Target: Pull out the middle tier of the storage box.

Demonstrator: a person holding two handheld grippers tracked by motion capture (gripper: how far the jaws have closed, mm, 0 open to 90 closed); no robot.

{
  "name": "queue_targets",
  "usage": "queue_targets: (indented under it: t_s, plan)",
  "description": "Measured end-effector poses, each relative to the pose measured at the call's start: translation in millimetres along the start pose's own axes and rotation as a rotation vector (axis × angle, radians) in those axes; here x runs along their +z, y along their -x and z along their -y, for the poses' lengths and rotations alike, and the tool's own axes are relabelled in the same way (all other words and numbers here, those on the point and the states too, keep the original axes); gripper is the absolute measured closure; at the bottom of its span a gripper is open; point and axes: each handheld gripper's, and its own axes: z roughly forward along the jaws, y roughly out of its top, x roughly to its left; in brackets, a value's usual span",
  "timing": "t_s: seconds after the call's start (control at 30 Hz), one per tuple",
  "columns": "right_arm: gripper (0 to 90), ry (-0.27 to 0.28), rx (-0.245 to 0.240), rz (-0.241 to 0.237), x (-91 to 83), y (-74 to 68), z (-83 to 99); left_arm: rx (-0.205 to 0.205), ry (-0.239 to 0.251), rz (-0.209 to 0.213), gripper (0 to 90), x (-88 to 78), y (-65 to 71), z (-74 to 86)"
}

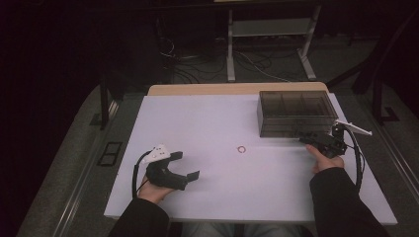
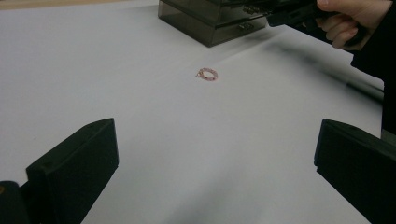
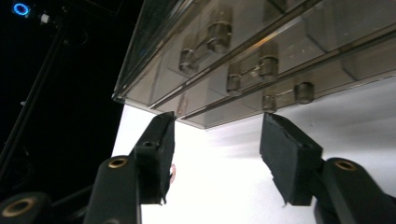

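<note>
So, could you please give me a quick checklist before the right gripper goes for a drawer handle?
1. Right gripper lined up at the drawer box front: ok.
2. Nothing between its jaws yet: ok.
3. Which drawer handle it meets: cannot tell.
4. Bracelet lying free on the table, apart from the box: ok.
5. Left gripper open and away from the bracelet: ok.

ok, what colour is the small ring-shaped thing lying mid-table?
Pinkish-red, seemingly beaded; the bracelet shows best in the left gripper view, lying alone on the white table.
</note>
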Motion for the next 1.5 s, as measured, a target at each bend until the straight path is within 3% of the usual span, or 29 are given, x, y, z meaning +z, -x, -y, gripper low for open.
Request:
queue_targets:
  t_s: [0.4, 0.67, 1.07, 1.5]
  plan:
    - [58.2, 0.033, 0.032, 0.056, -0.4, 5.8, -3.2, 0.005, -0.008, 0.001, 0.0, 1.4, 0.5, 0.1]
    - [65.7, 0.072, 0.071, 0.065, -1.0, 10.1, -5.9, 0.007, -0.012, -0.001, 0.0, 2.0, 0.9, 0.2]
    - [67.3, 0.085, 0.13, 0.062, 4.6, 16.1, -7.8, 0.012, -0.018, 0.0, 0.0, 2.7, 0.9, 0.4]
    - [67.9, 0.11, 0.157, 0.049, 11.8, 18.5, -7.9, 0.019, -0.027, 0.0, 0.0, 3.7, 1.7, 0.4]
